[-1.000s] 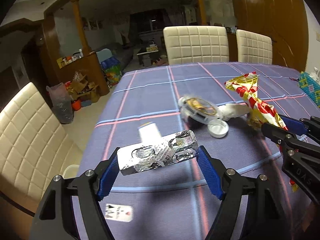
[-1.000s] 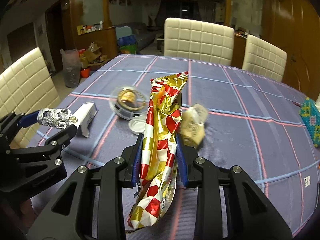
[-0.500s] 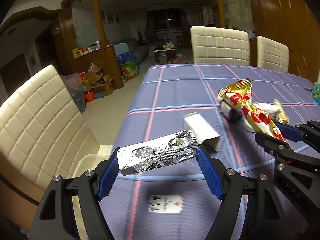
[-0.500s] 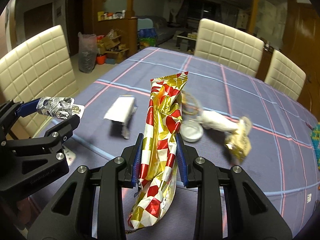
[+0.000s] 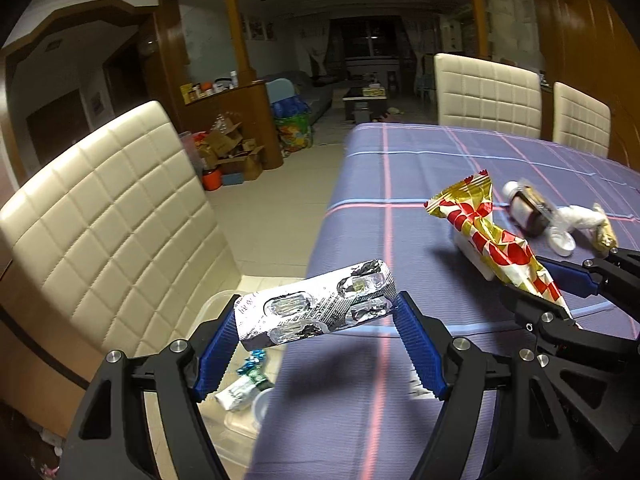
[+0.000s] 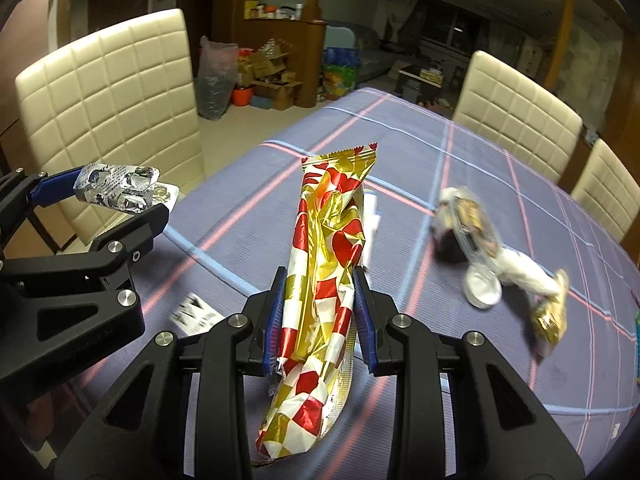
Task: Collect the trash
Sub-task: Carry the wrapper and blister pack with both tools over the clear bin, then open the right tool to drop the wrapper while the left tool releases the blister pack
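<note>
wrapper [image 6: 320, 304] sits clamped in our right gripper [image 6: 318, 312]; our left gripper [image 5: 316, 338] pinches a pill pack [image 5: 316, 308] lengthwise.

Plaid-clothed table [image 6: 500, 168] fills the frame — at right a dark jar [image 6: 460, 236], white lid [image 6: 482, 288], crumpled wrappers [image 6: 548, 312]; printed card [image 6: 196, 314] lower left.

no legible text, blister pack [image 5: 316, 310] print too blurred to read
</note>
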### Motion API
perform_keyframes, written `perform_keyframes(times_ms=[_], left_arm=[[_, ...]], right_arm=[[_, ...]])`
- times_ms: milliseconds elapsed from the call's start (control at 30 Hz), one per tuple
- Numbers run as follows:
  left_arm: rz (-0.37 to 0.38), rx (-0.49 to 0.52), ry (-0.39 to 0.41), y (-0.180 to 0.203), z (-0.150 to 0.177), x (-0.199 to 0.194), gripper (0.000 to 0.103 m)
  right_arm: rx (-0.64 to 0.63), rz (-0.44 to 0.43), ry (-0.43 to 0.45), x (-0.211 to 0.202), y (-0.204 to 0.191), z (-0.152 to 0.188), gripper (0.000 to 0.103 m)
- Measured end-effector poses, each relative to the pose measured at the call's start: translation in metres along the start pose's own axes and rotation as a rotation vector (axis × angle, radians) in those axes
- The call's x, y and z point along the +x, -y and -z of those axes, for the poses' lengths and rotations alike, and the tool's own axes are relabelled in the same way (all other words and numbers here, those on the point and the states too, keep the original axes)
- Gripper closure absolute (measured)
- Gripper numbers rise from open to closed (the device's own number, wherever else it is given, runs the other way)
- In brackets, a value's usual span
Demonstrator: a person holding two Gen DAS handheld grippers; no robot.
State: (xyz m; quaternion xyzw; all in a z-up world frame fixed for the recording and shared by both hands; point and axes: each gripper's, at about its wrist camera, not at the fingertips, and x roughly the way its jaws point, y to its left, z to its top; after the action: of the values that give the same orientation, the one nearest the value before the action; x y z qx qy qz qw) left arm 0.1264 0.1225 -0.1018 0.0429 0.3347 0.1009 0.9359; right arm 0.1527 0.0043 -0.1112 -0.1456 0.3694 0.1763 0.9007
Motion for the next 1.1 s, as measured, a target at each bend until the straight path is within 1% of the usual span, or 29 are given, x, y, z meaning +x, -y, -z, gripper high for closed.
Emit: perform_keyframes(times_ms=[333,800,1100], left_arm=[[-0.083,-0.037,0.001,-0.040,0.009,0.004,0.030],[-0.173,-0.128,-0.013,-0.104,0.025,0.013,0.030],[-0.219,-0.166,-0.031,-0.130,0.033,0.017,0.030]], right_arm=[[-0.092,-0.029,0.025,0.007,-0.052,-0.023,0.069],[-0.142,-0.046,0.023,0.023,-0.098,-0.049,0.069],[-0.199,-0.041,0.060,0.023,-0.131,-0.071,0.069]])
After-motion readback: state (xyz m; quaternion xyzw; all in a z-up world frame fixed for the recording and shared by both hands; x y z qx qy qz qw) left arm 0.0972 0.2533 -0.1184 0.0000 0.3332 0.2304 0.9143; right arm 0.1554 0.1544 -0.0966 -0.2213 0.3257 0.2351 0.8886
